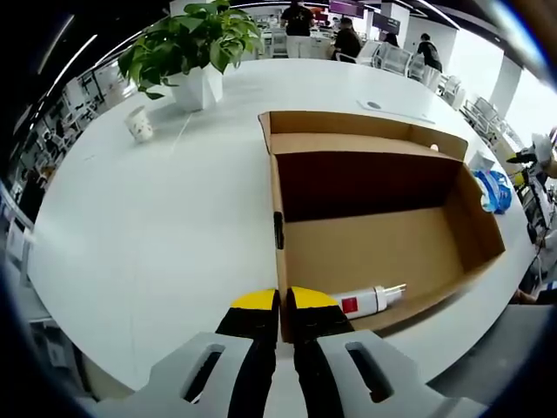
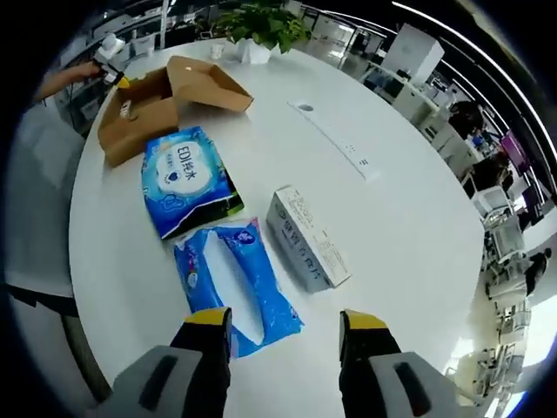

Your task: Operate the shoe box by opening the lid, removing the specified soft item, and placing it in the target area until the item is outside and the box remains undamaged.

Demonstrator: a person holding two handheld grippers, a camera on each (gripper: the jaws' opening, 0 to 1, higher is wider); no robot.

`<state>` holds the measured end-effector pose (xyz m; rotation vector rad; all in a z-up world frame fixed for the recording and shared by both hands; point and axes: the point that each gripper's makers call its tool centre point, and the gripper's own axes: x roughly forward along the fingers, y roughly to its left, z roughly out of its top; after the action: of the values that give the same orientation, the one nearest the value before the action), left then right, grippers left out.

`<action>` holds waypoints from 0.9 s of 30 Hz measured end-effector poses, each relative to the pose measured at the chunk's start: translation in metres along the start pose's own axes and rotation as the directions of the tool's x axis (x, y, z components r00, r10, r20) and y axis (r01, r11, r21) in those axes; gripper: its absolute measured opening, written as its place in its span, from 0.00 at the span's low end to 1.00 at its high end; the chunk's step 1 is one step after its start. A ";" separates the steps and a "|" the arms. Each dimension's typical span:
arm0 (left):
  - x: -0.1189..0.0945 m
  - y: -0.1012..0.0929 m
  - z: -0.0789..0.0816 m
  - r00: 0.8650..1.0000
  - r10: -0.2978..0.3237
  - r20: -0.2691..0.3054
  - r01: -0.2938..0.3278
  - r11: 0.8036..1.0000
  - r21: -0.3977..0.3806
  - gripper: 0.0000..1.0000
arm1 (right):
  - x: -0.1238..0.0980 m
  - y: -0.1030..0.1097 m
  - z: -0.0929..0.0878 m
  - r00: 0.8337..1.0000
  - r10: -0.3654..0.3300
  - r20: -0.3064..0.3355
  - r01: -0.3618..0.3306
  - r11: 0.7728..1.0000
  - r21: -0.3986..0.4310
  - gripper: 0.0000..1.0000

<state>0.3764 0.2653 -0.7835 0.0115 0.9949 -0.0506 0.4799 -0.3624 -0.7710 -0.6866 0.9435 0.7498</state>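
Left gripper: my yellow-tipped jaws are pinched almost together on the near wall of the shoe box, 1 tip outside and 1 inside the cardboard edge.
Shoe box: brown cardboard, open, its lid folded back on the far side; in my right gripper view it sits at the far end of the table.
Box contents: 1 white tube with a red label lies on the floor against the near wall, just beside my inner jaw; the rest of the floor is bare cardboard.
Right gripper: jaws spread wide, holding nothing, hovering over the table at its near edge.
Blue soft pack: outside the box, flat on the table, its near end touching or just under my left-hand jaw tip; I cannot tell which.
Blue tissue pack: flat, between the soft pack and the box, touching the soft pack's far end.
Grey carton: flat, just beside the soft pack, clear of both jaws.
Table: white, rounded edge; wide bare surface left of the box.
Potted plant: far side, well apart from the box.
Paper cup: near the plant.
Table rim: the box's right corner lies close to it.
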 end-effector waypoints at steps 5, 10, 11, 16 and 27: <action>0.000 0.000 0.000 1.000 -0.003 0.000 0.003 1.000 -0.005 0.02 | -0.002 0.021 -0.010 1.000 0.005 0.000 -0.005 1.000 0.017 0.50; -0.001 0.000 -0.001 1.000 -0.004 0.001 0.004 1.000 -0.004 0.02 | -0.003 0.038 -0.017 1.000 0.009 0.007 -0.009 0.998 0.058 0.50; -0.001 0.000 -0.001 1.000 -0.003 0.001 0.003 1.000 -0.003 0.02 | -0.002 0.041 -0.017 1.000 0.008 0.010 -0.009 0.998 0.067 0.50; -0.001 0.000 -0.001 1.000 -0.003 0.003 0.003 1.000 -0.002 0.02 | 0.003 0.051 -0.024 1.000 0.007 0.006 -0.008 0.996 0.094 0.51; -0.007 -0.006 -0.003 1.000 0.000 0.007 0.000 1.000 0.001 0.02 | 0.026 0.061 -0.041 0.999 0.009 -0.036 -0.006 0.996 0.085 0.52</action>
<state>0.3696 0.2595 -0.7787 0.0119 0.9881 -0.0512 0.4225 -0.3538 -0.8231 -0.6244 1.0057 0.7023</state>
